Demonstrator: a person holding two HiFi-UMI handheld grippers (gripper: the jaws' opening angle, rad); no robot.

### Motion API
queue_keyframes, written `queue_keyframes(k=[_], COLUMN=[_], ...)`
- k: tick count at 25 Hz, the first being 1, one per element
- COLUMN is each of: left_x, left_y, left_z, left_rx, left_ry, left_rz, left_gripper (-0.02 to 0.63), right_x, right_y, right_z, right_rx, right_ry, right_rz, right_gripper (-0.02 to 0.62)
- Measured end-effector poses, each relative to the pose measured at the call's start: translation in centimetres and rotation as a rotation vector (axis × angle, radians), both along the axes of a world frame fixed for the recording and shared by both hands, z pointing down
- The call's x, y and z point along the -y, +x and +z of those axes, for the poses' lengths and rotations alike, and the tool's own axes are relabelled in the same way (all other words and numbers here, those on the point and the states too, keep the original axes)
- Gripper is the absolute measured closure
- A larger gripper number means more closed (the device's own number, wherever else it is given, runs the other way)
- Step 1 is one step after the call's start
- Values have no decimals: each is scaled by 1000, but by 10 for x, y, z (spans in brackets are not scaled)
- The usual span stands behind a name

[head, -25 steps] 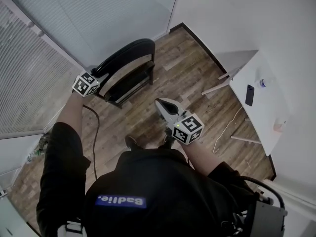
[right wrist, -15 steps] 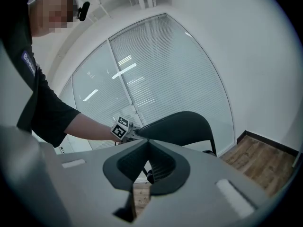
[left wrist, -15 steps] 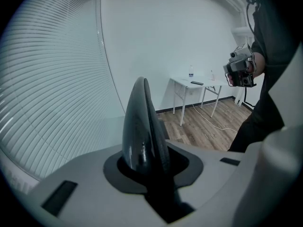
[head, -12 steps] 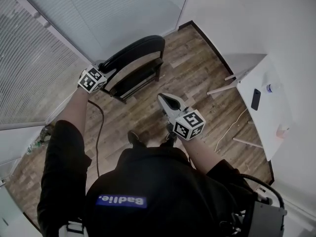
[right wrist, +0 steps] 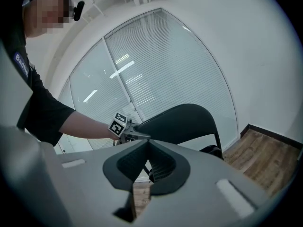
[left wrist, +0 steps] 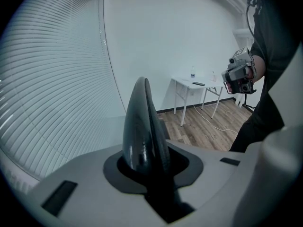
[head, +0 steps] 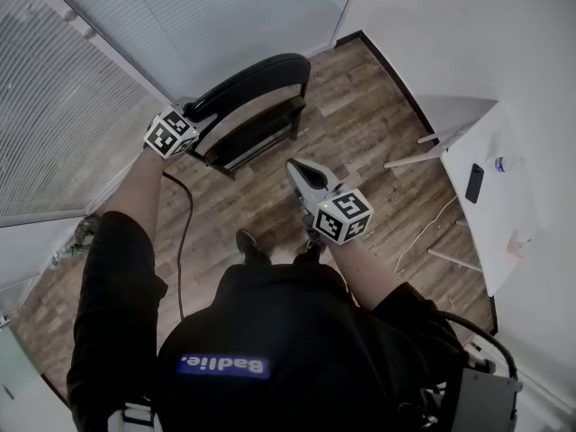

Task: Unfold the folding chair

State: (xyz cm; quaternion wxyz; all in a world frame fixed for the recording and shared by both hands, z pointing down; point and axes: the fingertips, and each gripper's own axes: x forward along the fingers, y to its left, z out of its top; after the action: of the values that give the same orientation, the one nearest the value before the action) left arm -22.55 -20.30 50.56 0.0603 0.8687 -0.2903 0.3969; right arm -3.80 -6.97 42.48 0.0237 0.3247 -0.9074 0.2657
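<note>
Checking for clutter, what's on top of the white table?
The white table holds a flat black phone-like slab, a small clear bottle and a pinkish object. Its wall-side edge is indistinct.

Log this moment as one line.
left gripper: shut on backrest | right gripper: shut, empty, short of folding chair | folding chair: folded, upright

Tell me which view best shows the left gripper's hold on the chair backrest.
The left gripper view: the black backrest stands clamped between the jaws of the left gripper. The head view shows that gripper at the backrest's end, its marker cube covering the jaws. The right gripper view shows the grip small and far off.
</note>
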Motion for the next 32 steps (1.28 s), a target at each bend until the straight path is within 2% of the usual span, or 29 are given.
queue_keyframes(k=[15, 32], left_x=[6, 9], left_y=[-3, -3], left_z=[2, 3], left_rx=[-3, -6], left_ry=[-3, -14], left_rz=[-2, -5], left_gripper=[517, 518], right_x=[31, 60], right_y=[-5, -8], right_z=[33, 78], right_rx=[-1, -14], right_ry=[-58, -117], right_rz=[46, 57], right_gripper=[589, 586])
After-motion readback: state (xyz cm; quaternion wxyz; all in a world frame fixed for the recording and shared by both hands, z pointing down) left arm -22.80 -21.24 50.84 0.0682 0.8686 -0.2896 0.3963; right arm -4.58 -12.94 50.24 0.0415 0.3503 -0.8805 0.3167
